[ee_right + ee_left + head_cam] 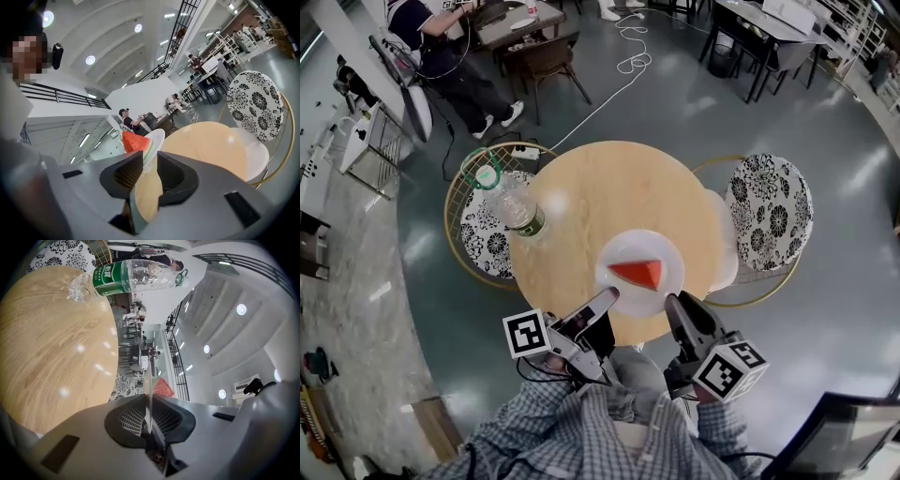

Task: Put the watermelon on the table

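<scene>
Watermelon slice (639,273) lies on a white plate (666,255) over the bench's (591,187) near edge, with left tool (607,296) and right tool (673,303) each clamped on the rim, presumably to hold it level.

The watermelon (637,273) is lying on a plate (671,255) over the near part of the table (600,187), with the left gripper (605,298) gripping its near-left rim and the right gripper (673,305) its near-right rim. A bottle (511,202) is standing by the table's left edge. A left chair (483,239) and a right chair (769,211) are flanking the table.
</scene>
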Motion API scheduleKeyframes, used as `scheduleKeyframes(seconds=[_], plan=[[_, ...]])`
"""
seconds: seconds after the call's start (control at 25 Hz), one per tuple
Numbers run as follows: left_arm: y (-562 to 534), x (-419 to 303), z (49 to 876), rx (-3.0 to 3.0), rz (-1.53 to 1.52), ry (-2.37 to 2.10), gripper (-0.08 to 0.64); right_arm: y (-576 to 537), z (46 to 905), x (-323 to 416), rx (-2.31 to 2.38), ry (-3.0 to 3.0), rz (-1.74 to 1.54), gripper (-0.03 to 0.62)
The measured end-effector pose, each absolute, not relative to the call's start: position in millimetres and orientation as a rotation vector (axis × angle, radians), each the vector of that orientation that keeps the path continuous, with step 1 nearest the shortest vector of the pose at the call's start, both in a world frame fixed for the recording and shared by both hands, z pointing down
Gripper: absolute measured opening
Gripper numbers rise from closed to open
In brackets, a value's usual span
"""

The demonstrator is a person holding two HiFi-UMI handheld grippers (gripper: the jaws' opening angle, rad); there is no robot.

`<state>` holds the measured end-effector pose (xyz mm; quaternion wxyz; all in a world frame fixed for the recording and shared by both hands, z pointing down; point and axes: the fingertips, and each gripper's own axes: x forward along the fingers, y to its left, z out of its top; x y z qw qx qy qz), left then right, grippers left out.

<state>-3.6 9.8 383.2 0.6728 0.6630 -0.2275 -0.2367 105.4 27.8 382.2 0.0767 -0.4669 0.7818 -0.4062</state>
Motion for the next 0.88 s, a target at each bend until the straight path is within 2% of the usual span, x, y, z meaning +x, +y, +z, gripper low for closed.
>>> scheduleKeyframes(seconds=[0.88], plan=[[-82,25,427,1.453,-0.469,-0.516,0.035,-60,425,134,-1.507,2.295,-1.296,0.098]])
